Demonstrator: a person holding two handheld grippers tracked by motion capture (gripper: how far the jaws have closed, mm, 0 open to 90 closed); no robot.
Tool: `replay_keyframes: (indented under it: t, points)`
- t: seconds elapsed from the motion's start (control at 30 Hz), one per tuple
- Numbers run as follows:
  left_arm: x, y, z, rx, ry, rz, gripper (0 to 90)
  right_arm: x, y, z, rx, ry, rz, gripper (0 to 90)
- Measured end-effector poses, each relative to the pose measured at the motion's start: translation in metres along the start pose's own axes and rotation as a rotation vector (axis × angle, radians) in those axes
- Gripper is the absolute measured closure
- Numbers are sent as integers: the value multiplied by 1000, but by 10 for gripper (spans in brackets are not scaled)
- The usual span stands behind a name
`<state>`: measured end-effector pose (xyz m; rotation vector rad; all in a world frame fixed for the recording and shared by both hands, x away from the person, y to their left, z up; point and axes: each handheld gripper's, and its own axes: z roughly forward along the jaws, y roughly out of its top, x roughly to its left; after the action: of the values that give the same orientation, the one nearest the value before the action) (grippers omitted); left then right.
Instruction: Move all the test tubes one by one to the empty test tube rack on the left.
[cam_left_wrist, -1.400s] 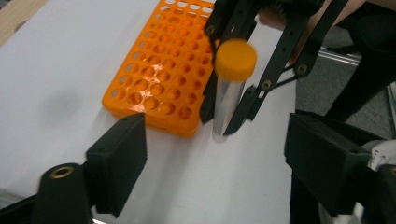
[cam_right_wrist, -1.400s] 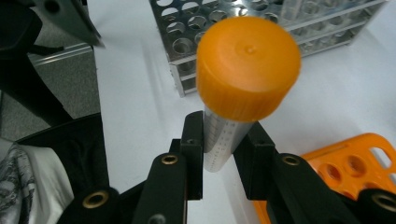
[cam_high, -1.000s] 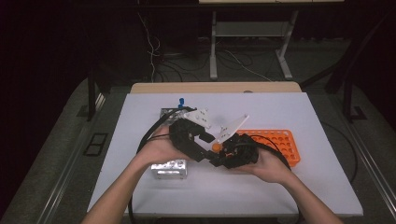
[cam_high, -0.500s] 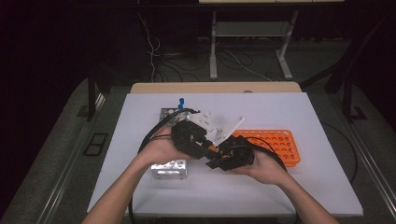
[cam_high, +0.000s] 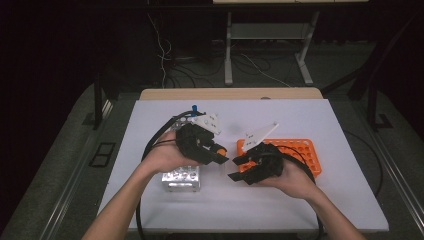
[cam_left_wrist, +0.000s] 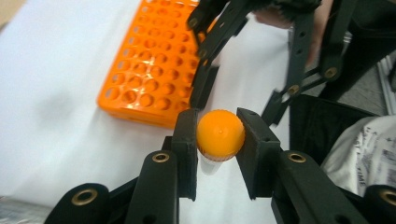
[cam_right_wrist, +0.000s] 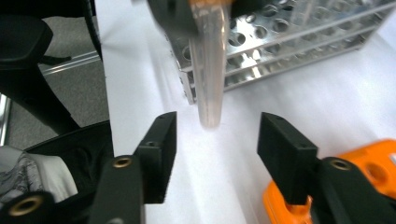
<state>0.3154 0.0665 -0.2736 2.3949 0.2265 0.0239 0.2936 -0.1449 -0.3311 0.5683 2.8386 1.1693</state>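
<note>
1. The left tongs pinch a clear tube with an orange cap; the pads press on the cap from both sides, and the tube's body hangs away from the camera toward the white surface.
2. In the high view the left tongs sit near the middle of the surface, pointing toward the right tongs, with the cap showing as an orange spot at their tip.
3. The right tongs have just been opening: the pads stand spread, and the tube hangs beyond them in line with the gap, touching neither.
4. The tube's lower end looks to be clear of the surface, though the blur leaves that unsure.
5. An orange rack lies toward the right edge of the surface, just behind the right hand.
6. A metal rack stands near the front left, beside the left hand.
</note>
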Motion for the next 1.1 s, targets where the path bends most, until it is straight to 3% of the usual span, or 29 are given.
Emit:
replay_keyframes:
  t: [0.13, 0.33, 0.4, 0.43, 0.67, 1.1]
  points:
    - [6, -3, -8, -11, 30, -10, 690, -3, -9, -8, -21, -22, 40, 333]
    - [17, -7, -19, -16, 73, -35, 690, -6, -19, -19, -43, -57, 107, 99]
    - [20, -8, -22, -21, 84, -43, 691, -7, -23, -24, -68, -54, 118, 84]
    - [22, -9, -23, -24, 94, -50, 690, -7, -24, -26, -74, -61, 122, 0]
    - [35, -17, -29, -26, 140, -87, 691, -9, -37, -38, -91, -76, 131, 2]
    - [56, -40, -35, -22, 226, -150, 691, -12, -56, -39, -85, -81, 154, 3]
